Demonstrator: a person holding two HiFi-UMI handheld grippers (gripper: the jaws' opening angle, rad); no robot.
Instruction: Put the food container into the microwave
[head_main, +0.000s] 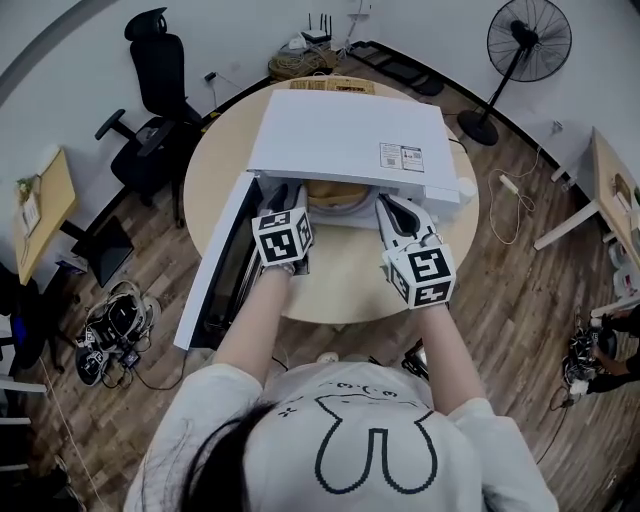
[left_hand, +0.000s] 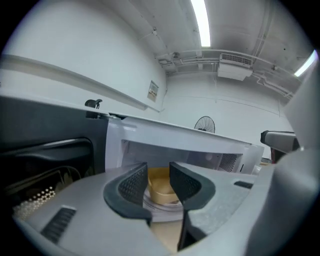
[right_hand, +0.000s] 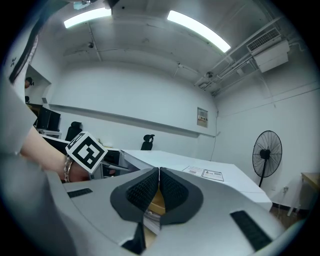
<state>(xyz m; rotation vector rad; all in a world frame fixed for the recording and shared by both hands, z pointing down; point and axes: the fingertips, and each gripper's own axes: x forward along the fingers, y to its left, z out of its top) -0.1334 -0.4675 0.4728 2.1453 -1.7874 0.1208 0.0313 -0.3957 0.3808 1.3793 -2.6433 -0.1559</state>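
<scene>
Container is inside the microwave, left claw off it, right claw on it.
White microwave (head_main: 345, 135) sits on the round wooden table (head_main: 215, 160), its door (head_main: 215, 270) swung open to the left. The tan food container (head_main: 335, 192) is in the cavity on the glass turntable (left_hand: 165, 206). Left gripper (left_hand: 159, 167) sits at the mouth of the opening with its jaws apart. Nothing is between its pads, and the container shows through the gap, further in. Right gripper (right_hand: 159, 172) is at the container's right side with its pads closed tip to tip, a sliver of tan wall pinched between them (a thin grip, at the rim as far as I can read it). Both grippers are side by side in front of the opening, and the person's forearms reach in from the near edge of the table.
</scene>
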